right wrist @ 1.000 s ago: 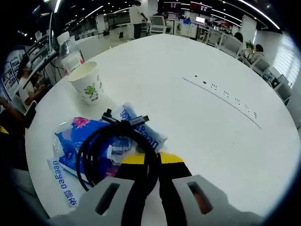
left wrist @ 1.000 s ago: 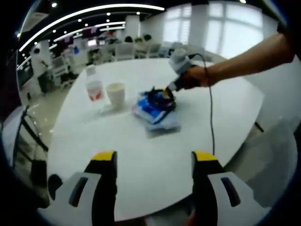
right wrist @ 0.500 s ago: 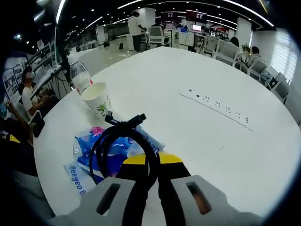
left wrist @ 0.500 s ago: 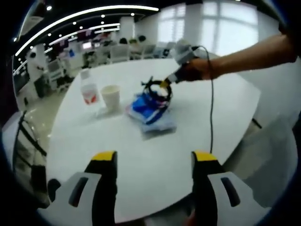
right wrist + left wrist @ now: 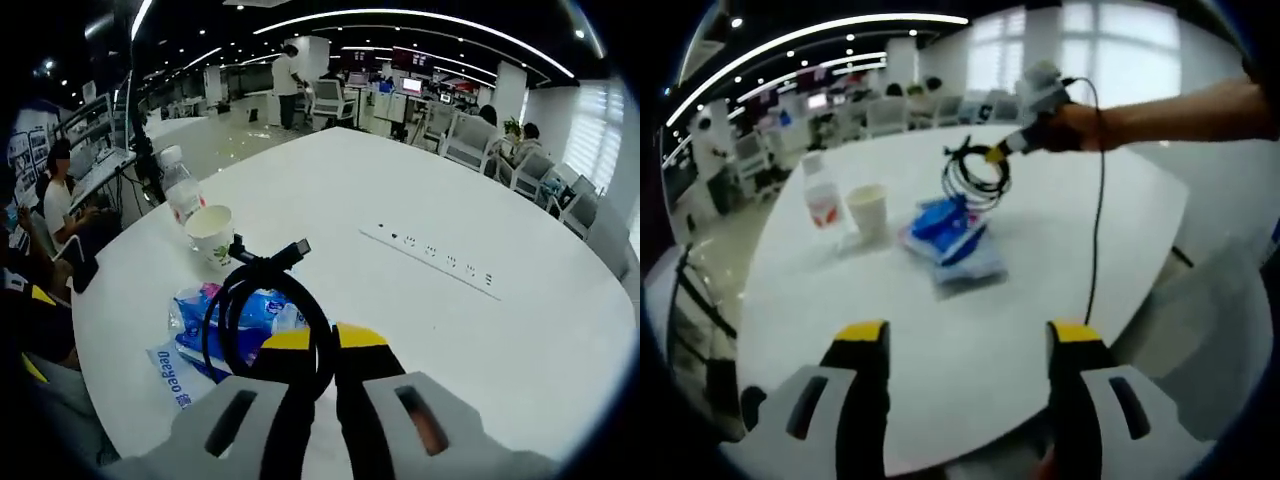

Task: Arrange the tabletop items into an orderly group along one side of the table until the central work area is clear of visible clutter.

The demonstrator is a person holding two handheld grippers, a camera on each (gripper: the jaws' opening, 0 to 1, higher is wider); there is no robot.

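A coiled black cable [image 5: 250,300] hangs from my right gripper [image 5: 322,340], whose jaws are shut on it. In the left gripper view the same cable [image 5: 975,175] dangles in the air above the blue packets [image 5: 950,235], held by the right gripper [image 5: 1025,140] and a hand [image 5: 1080,125]. A paper cup [image 5: 868,208] and a water bottle [image 5: 820,195] stand left of the packets. The right gripper view has the blue packets [image 5: 215,320] under the coil, with the cup [image 5: 212,233] and bottle [image 5: 180,190] beyond. My left gripper [image 5: 968,335] is open over the table's near edge, holding nothing.
The round white table [image 5: 940,340] has a row of inset sockets [image 5: 440,262] past the middle. A thin cord [image 5: 1095,200] trails from the right gripper across the table. Chairs [image 5: 470,150] and desks with people ring the far side.
The right gripper has lifted the cable coil up off the blue packets. The left gripper stays open in the same place.
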